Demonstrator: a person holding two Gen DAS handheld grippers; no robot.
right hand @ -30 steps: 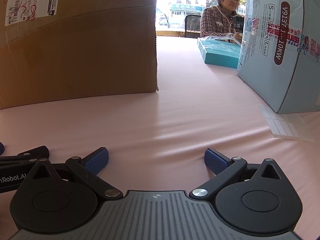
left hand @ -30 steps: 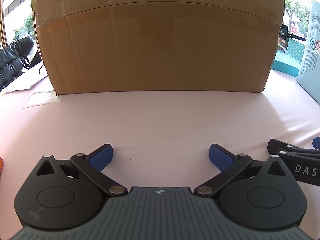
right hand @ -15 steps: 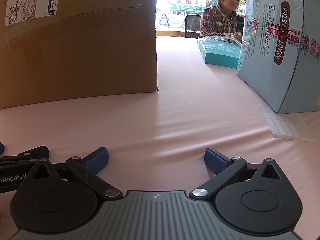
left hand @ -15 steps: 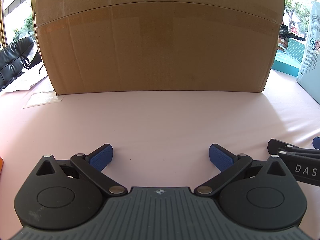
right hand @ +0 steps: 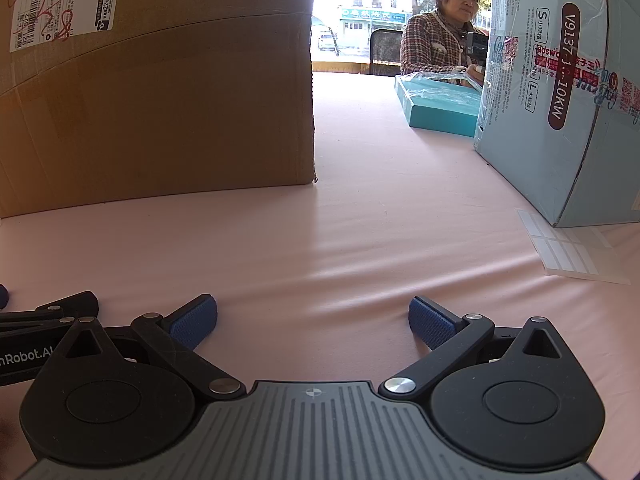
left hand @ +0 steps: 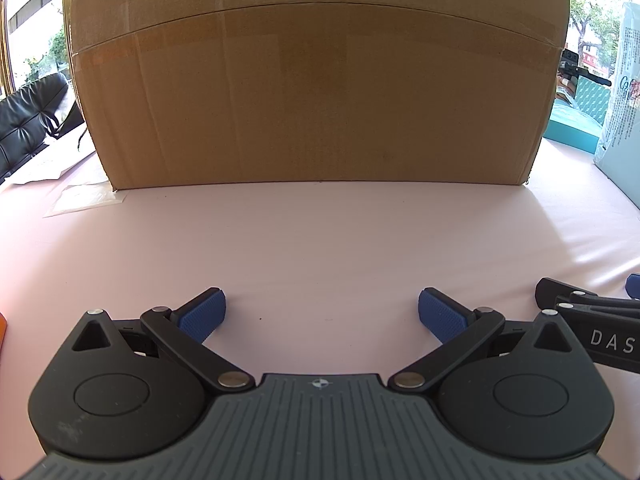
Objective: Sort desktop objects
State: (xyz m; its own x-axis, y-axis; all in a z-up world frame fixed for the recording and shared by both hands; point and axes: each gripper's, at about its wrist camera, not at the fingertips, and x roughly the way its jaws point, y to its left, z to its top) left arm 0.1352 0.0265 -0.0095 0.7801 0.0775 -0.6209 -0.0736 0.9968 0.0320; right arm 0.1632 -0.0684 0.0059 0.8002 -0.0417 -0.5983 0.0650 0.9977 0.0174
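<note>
Desktop objects for sorting are few on this stretch of desk [left hand: 320,240], which is covered in pale pink cloth. Nearest, the left claw [left hand: 322,314] rests low over the cloth with its blue-padded fingers spread wide and nothing between them. The right claw [right hand: 313,322] sits just beside it, likewise spread and empty; each one shows at the edge of the other's view. At the far left edge of the left wrist view a sliver of something orange [left hand: 2,330] is cut off, too little to tell what it is.

Farther along on the right lies a sheet of small white labels [right hand: 572,252], flat on the cloth, just beside the base of a pale blue carton [right hand: 560,100] with printed lettering and tape across it; its top and right side run out of frame. Ahead of the left claw stands a big brown cardboard box [left hand: 316,92], taped along a seam, with a white shipping label [right hand: 64,0] scrawled in red; its top is cut off too. A flat piece of clear plastic [left hand: 86,198] lies at its left corner.

Beyond, a teal flat box [right hand: 440,104] with crumpled clear wrap on top lies on the desk. Behind it sits a person in a checked jacket [right hand: 436,46], partly hidden by the blue carton. A black padded seat [left hand: 28,116] shows far left.
</note>
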